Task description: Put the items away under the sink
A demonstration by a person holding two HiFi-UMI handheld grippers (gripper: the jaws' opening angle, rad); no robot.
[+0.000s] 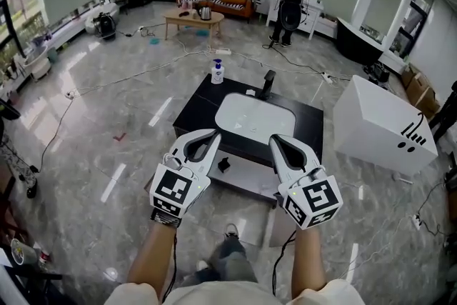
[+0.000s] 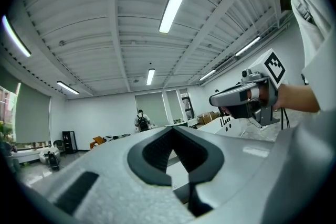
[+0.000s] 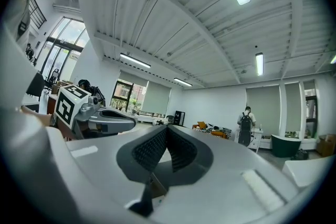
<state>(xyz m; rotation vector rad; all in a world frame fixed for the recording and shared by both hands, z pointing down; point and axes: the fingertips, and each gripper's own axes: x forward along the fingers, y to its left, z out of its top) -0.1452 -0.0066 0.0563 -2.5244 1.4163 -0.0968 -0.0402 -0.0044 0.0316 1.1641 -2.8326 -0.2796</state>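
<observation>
We hold both grippers level, in front of the sink (image 1: 230, 105). Left gripper (image 1: 213, 134): jaws together, nothing between. Right gripper (image 1: 275, 140): jaws together, empty. Soap bottle (image 1: 217, 72) stands upright at the bench (image 1: 194, 114) corner. Small black item (image 1: 223, 165) lies on the lower shelf (image 1: 248, 175).

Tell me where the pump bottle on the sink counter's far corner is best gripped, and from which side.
Grip the pump bottle round its body, below the narrow pump head, jaws level. It stands upright at the far left corner of the counter, apart from the faucet, so coming in from the near or left side looks clearest.
</observation>
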